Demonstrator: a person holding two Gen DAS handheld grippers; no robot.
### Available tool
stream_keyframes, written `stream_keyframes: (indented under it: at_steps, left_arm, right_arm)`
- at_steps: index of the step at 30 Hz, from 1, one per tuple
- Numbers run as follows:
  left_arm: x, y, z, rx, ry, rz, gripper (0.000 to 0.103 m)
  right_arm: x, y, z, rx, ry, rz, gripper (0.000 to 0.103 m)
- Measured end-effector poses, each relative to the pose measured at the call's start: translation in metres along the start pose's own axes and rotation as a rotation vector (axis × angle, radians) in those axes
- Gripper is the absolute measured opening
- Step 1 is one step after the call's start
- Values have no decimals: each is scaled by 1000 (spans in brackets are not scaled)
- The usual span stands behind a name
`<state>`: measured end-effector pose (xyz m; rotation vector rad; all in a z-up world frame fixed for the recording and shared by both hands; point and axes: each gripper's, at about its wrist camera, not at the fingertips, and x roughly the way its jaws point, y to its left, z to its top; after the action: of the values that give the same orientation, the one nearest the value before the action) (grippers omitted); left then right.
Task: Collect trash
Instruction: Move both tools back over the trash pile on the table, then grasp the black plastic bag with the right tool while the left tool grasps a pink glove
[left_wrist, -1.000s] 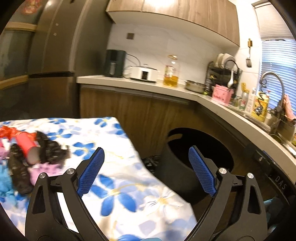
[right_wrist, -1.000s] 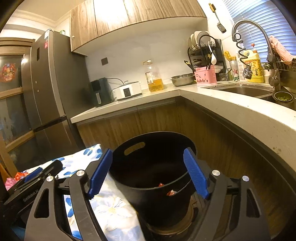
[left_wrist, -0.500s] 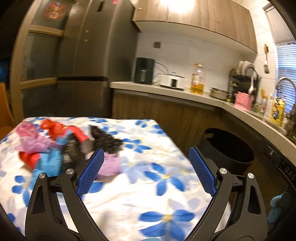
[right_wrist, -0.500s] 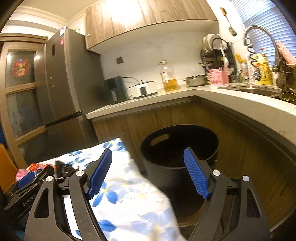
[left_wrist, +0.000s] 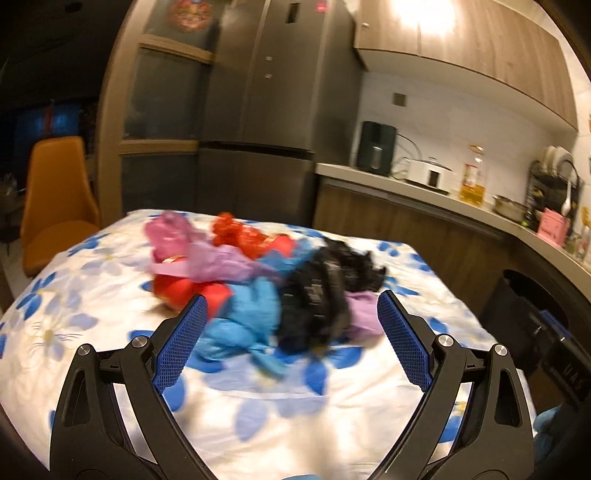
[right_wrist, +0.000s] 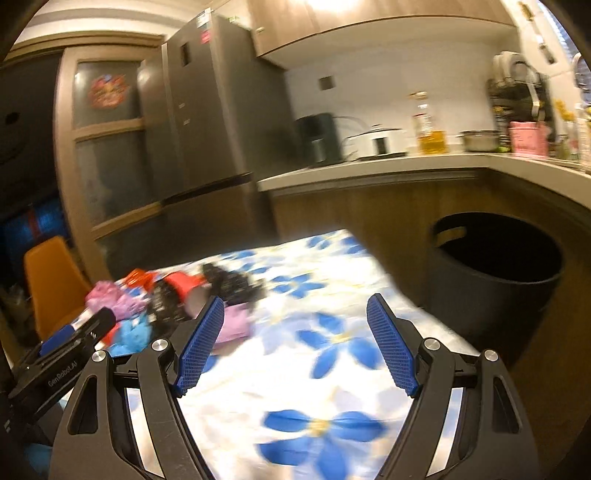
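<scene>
Black bin (right_wrist: 495, 295) clear in right view only

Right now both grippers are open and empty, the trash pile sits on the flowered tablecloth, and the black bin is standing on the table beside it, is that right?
Not quite: the black bin stands on the floor past the table's edge, against the wooden cabinets, as the right wrist view shows. The rest holds: left gripper and right gripper open and empty, trash pile on the flowered tablecloth.

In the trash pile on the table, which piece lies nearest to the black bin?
The lilac bag: it lies at the pile's edge on the bin side, beyond the black bag.
</scene>
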<state>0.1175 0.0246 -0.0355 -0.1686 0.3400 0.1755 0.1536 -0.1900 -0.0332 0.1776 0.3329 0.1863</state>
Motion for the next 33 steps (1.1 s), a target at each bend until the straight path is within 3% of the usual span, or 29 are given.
stream_keyframes:
  at_steps: [8, 18, 22, 29, 33]
  left_arm:
    - [-1, 42, 1, -50, 4, 84, 91]
    - [4, 71, 7, -87, 2, 132, 91]
    - [10, 75, 5, -80, 17, 133, 91]
    - [21, 73, -1, -61, 44, 127, 90]
    - [26, 72, 8, -63, 21, 122, 88]
  right_arm:
    - [39, 51, -13, -57, 64, 131, 75]
    - [83, 97, -17, -106, 121, 206, 68]
    - [101, 108, -19, -125, 157, 214, 52]
    - [109, 114, -27, -148, 189, 244, 11]
    - [94, 107, -21, -128, 156, 255, 8]
